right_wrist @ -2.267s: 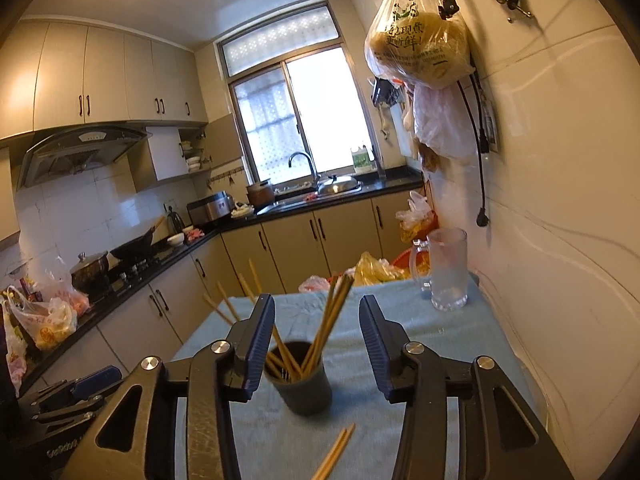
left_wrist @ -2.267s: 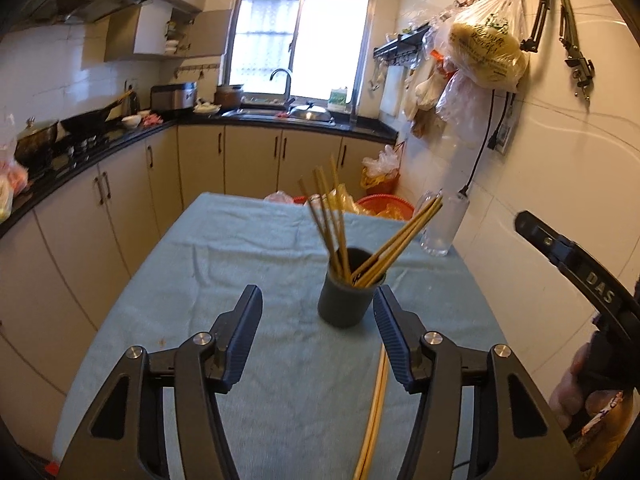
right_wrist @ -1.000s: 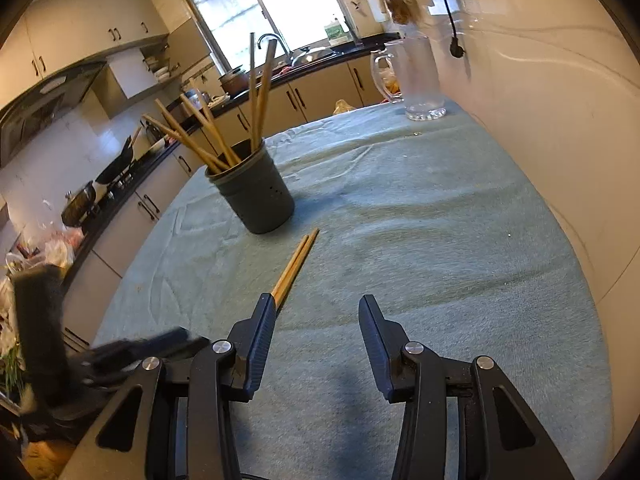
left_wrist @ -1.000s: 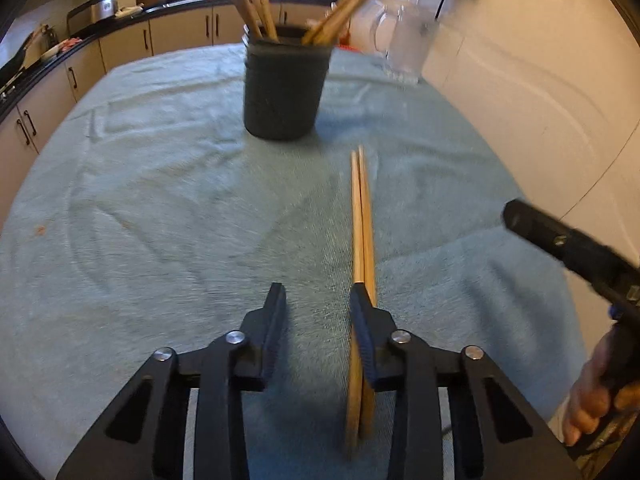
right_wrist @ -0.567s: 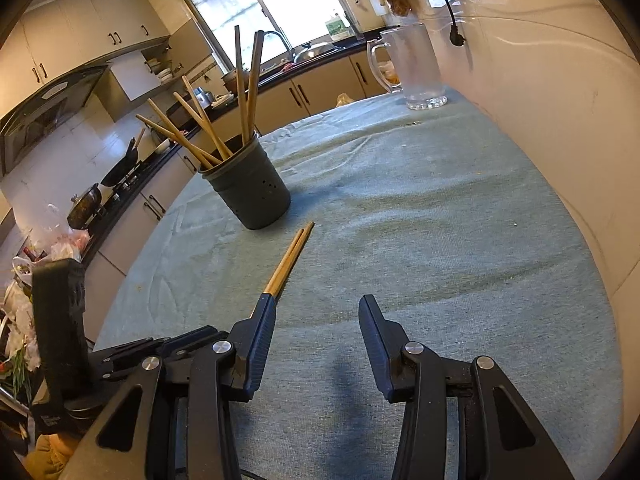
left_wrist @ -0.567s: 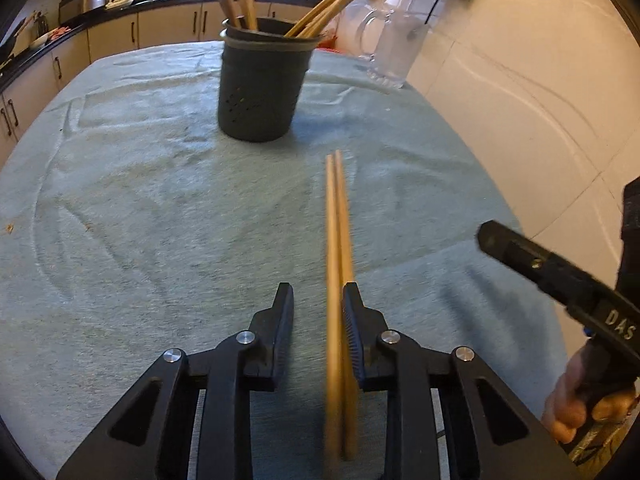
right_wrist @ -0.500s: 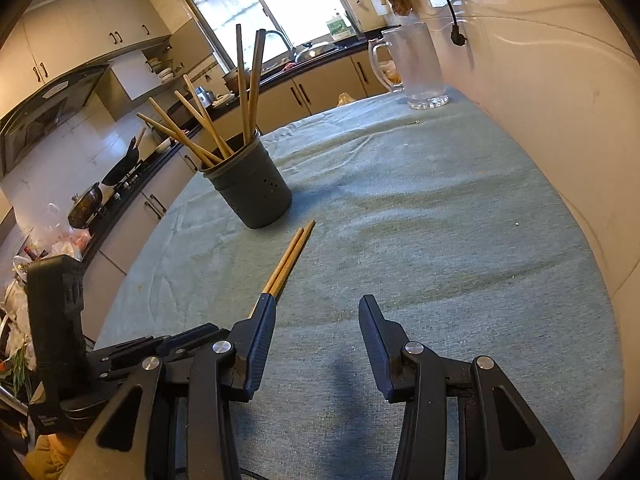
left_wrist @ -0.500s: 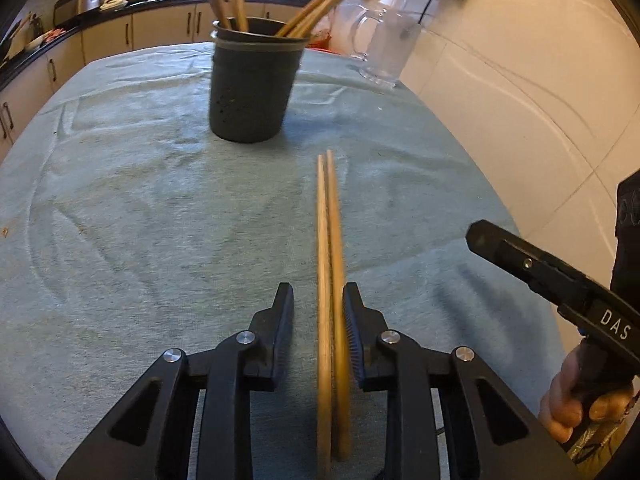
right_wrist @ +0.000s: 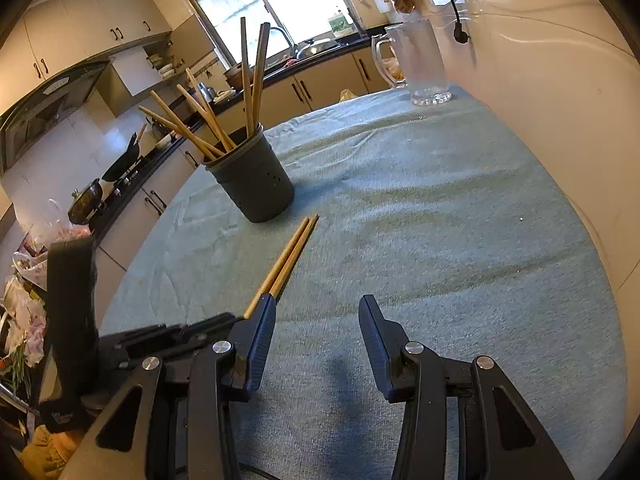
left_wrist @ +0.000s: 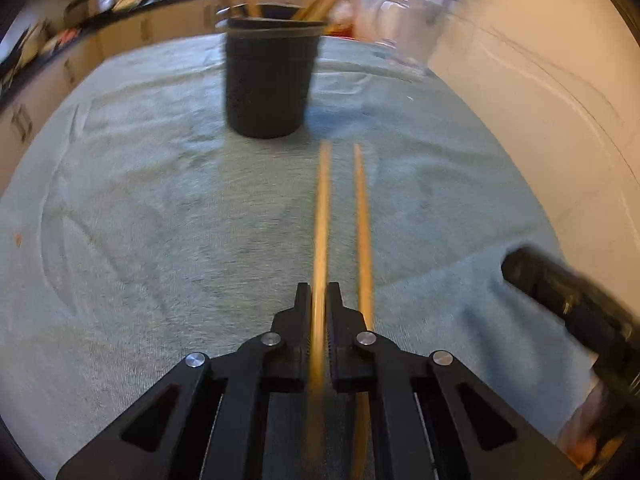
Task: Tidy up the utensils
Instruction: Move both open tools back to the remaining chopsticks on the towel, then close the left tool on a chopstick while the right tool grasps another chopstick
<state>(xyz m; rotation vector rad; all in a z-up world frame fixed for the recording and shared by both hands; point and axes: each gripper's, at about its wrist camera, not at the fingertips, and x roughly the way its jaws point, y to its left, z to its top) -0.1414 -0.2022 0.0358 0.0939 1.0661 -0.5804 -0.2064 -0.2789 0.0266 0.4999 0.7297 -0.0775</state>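
Left wrist view, one light wooden chopstick [left_wrist: 321,216] clamped in left gripper [left_wrist: 319,312], tip toward dark holder [left_wrist: 269,80], its twin [left_wrist: 363,220] alongside on teal cloth [left_wrist: 160,220], right gripper [right_wrist: 316,332] spread apart

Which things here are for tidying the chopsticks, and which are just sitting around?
For the job:
- chopstick pinched in the left tongs
- second chopstick beside it on the cloth
- dark holder with chopsticks in it
- right tongs, open

Just sitting around:
- glass jug
- blue-green cloth
- kitchen counter
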